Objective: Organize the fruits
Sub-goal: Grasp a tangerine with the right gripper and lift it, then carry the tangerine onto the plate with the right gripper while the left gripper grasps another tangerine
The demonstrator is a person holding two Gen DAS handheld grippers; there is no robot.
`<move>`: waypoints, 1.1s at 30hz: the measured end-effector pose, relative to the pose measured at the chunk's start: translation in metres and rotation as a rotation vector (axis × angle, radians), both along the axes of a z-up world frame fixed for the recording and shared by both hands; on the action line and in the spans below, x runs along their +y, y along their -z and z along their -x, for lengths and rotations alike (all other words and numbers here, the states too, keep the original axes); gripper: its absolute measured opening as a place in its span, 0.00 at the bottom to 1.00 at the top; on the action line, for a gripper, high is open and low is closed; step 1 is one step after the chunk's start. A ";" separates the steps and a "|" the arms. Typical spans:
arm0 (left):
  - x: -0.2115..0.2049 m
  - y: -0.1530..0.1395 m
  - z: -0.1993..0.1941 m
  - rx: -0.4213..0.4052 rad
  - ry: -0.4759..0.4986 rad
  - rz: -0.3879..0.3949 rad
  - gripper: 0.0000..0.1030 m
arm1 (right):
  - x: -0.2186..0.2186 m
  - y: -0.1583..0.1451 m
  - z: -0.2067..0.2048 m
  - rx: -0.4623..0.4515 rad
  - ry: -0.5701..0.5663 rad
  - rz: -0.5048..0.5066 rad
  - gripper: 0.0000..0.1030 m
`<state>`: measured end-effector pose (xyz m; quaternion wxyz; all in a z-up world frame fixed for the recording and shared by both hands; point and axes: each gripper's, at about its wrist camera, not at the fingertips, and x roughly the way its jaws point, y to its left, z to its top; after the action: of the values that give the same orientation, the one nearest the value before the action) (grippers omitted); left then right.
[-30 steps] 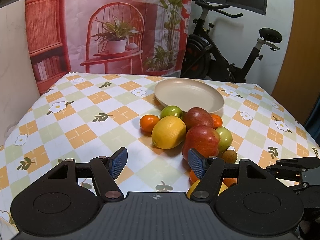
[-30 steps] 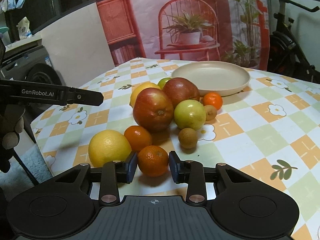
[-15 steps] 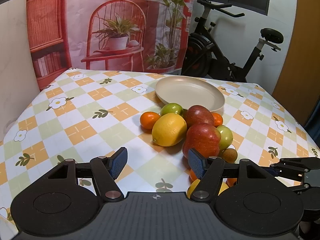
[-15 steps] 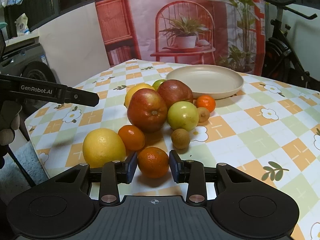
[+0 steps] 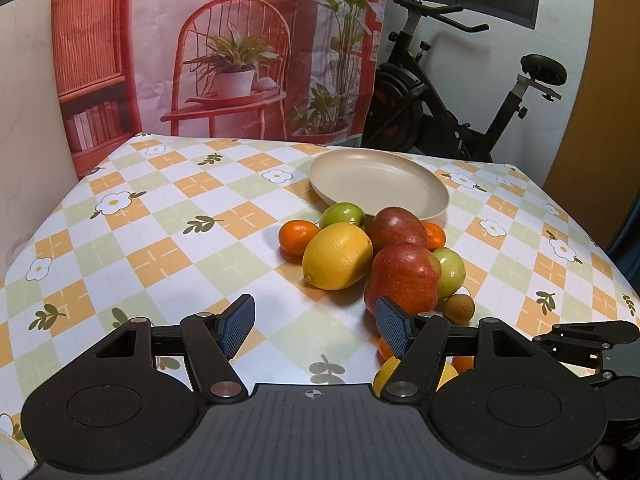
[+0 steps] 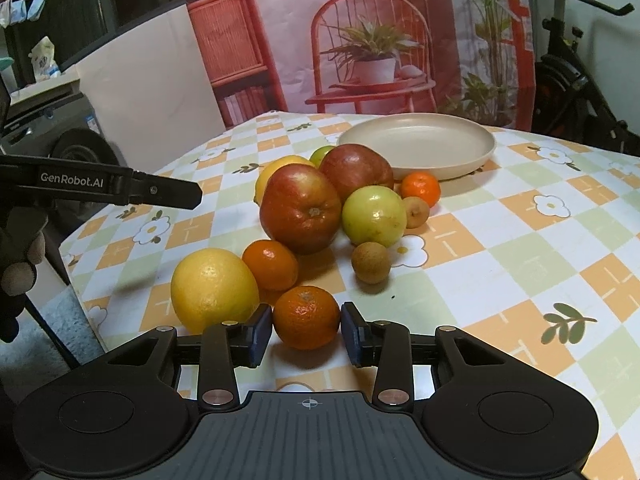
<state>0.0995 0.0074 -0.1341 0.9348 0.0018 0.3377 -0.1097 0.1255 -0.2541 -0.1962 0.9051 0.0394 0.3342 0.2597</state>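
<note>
My right gripper (image 6: 306,328) has its jaws closed in around a small mandarin (image 6: 306,317), one blue pad at each side of it. The pads look to be touching the peel, so I read it as clamped. Only the right wrist view shows this. In the left wrist view that fruit is hidden behind my left gripper's right finger (image 5: 393,330).

My left gripper (image 5: 314,325) has its jaws wide apart, holding nothing, over bare checkered tablecloth (image 5: 168,216). It is held level and low, pointing along the table.

Just left of the right jaws sits a large lemon (image 6: 214,290). Ahead and slightly left of them is a second mandarin (image 6: 270,265), and beyond it a big red apple (image 6: 301,208). A small brown fruit (image 6: 370,262) lies ahead and to the right. Further forward are a pale green fruit (image 6: 374,216) and another red apple (image 6: 356,170).

Beyond the pile stands a beige plate (image 6: 420,140) with nothing on it. The left view shows it ahead and right of the open jaws (image 5: 378,180). That view also shows a second lemon (image 5: 338,256) ahead of the jaws. Past it are a mandarin (image 5: 296,237) and a green fruit (image 5: 342,215), both largely hidden from the right camera.

The left gripper's black arm, printed GenRobot.AI, crosses the left edge of the right view.
</note>
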 end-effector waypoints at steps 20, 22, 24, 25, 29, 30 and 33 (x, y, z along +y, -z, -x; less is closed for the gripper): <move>0.035 -0.087 -0.059 -0.155 -0.053 0.077 0.68 | -0.041 -0.103 -0.053 -0.273 0.079 -0.001 0.33; 0.038 -0.096 -0.068 -0.161 -0.056 0.078 0.68 | -0.044 -0.108 -0.061 -0.292 0.087 0.014 0.33; 0.039 -0.100 -0.078 -0.161 -0.053 0.069 0.68 | -0.047 -0.111 -0.069 -0.298 0.096 0.025 0.33; 0.039 -0.101 -0.084 -0.152 -0.042 0.063 0.68 | -0.049 -0.111 -0.073 -0.296 0.100 0.025 0.33; 0.035 -0.084 -0.110 -0.059 0.006 0.060 0.68 | -0.051 -0.104 -0.089 -0.269 0.119 0.015 0.33; 0.036 -0.075 -0.116 -0.027 0.013 0.062 0.68 | -0.051 -0.101 -0.092 -0.257 0.121 0.010 0.33; 0.031 -0.047 -0.137 0.092 0.037 0.078 0.66 | -0.048 -0.092 -0.099 -0.225 0.115 0.012 0.33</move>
<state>0.2368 0.0380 -0.0868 0.9156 -0.0335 0.3756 -0.1398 0.2242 -0.3019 -0.1040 0.9506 0.0238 0.2291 0.2081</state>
